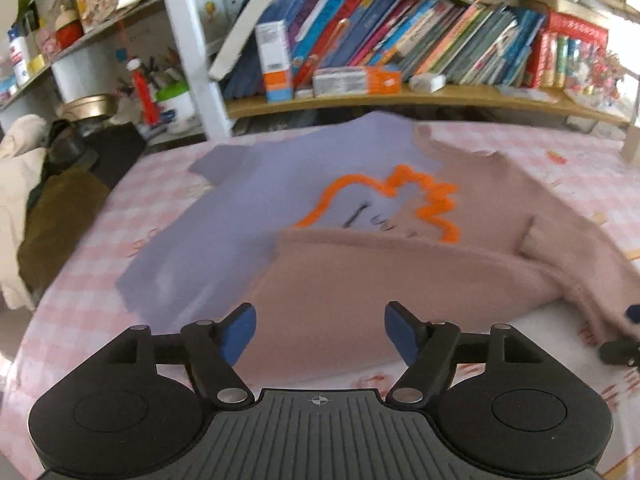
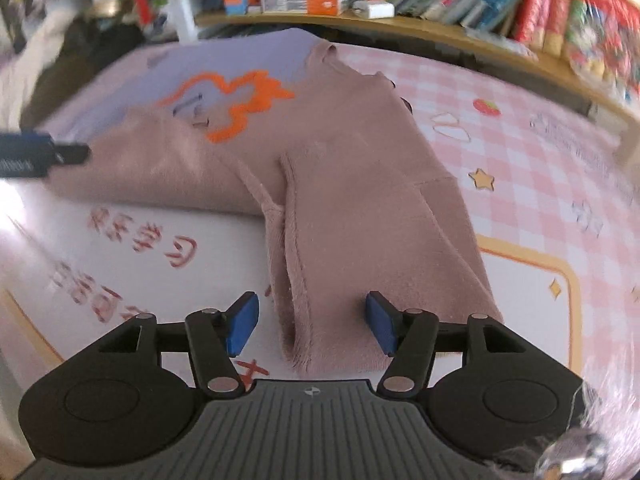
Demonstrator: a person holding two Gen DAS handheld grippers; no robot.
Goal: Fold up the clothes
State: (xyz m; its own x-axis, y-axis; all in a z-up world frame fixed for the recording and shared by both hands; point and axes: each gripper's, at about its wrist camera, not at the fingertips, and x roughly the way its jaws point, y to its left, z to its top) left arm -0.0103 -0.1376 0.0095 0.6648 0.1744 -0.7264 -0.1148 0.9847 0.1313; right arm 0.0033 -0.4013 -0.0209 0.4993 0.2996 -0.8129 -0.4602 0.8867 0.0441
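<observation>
A lilac top (image 1: 248, 200) with an orange outline print (image 1: 432, 196) lies flat on the table, its pinkish-brown fuzzy inside folded over it (image 1: 360, 280). My left gripper (image 1: 320, 332) hovers open over the folded near edge, nothing between its blue pads (image 1: 240, 332). In the right wrist view the same garment (image 2: 360, 168) runs toward me as a folded sleeve (image 2: 328, 280). My right gripper (image 2: 312, 320) stands open astride the sleeve's end, pads apart from the cloth. The other gripper's tip (image 2: 44, 156) shows at the left edge.
The table carries a pink checked cloth (image 2: 540, 152) with a white printed panel (image 2: 120, 248). Behind it a wooden shelf (image 1: 400, 98) holds several books and boxes. Piled clothes (image 1: 48, 208) and clutter sit off the table's left side.
</observation>
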